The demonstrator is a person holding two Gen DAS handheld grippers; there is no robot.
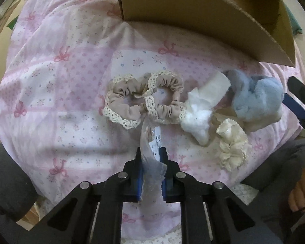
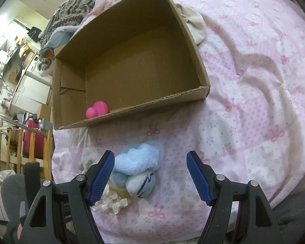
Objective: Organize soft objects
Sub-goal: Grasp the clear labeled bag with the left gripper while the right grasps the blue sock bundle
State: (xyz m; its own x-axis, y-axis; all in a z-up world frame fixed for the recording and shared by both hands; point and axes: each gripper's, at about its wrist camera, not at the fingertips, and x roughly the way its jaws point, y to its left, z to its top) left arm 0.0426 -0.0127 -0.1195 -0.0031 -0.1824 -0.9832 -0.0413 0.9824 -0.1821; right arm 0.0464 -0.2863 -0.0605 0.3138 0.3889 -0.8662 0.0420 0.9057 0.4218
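Two tongs, left tongs pinching clear wrapper, right tongs agape

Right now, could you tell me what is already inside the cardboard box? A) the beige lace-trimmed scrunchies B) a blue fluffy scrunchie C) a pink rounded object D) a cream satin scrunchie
C: the right wrist view shows only a pink rounded object lying in the near left corner of the cardboard box; the scrunchies lie outside it on the bedspread.
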